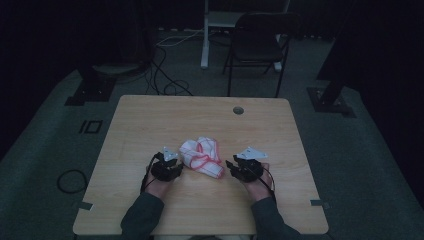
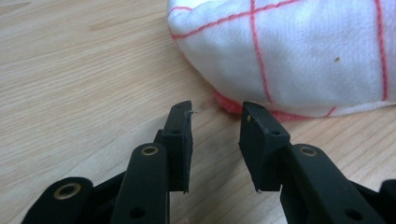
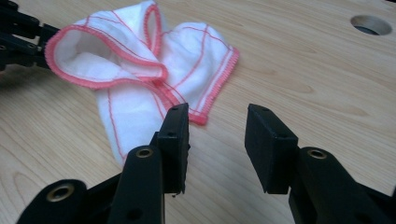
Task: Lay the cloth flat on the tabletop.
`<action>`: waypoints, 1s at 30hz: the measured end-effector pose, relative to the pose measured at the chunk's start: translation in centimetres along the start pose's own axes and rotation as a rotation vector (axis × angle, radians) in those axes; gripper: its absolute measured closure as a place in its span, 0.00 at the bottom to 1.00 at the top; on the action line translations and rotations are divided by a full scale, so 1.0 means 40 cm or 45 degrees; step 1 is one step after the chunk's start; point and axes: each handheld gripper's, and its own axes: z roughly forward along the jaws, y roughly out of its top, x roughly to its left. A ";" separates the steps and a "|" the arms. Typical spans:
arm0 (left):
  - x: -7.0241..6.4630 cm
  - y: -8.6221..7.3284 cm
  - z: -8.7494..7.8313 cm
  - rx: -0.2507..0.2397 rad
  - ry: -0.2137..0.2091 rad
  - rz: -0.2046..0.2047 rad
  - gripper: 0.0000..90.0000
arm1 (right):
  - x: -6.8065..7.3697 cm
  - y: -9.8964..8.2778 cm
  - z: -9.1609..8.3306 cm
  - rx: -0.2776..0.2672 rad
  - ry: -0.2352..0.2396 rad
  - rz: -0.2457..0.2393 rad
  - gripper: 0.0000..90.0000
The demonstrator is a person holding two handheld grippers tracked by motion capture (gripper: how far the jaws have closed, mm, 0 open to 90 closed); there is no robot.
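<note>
Two grippers, left (image 1: 172,161) and right (image 1: 234,167), flanking crumpled cloth (image 1: 201,155) on surface (image 1: 150,115); jaws parted, empty, edging toward opposite hems, likely for spreading.

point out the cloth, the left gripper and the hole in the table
cloth (image 1: 201,156), high view, on the white middle of the bunched cloth
left gripper (image 2: 215,116), left gripper view, midway between its two black fingertips
hole in the table (image 1: 238,110), high view, on the round opening near the far edge
</note>
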 end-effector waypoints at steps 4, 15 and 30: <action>-0.003 0.003 0.004 0.001 -0.003 0.001 0.72 | 0.015 0.010 0.007 -0.019 0.010 -0.013 0.67; -0.008 0.008 0.014 0.007 -0.002 0.016 0.72 | 0.044 0.022 0.035 -0.041 0.036 -0.034 0.70; -0.016 0.014 0.018 0.012 -0.008 0.020 0.82 | 0.064 0.068 0.109 -0.012 0.057 -0.076 0.77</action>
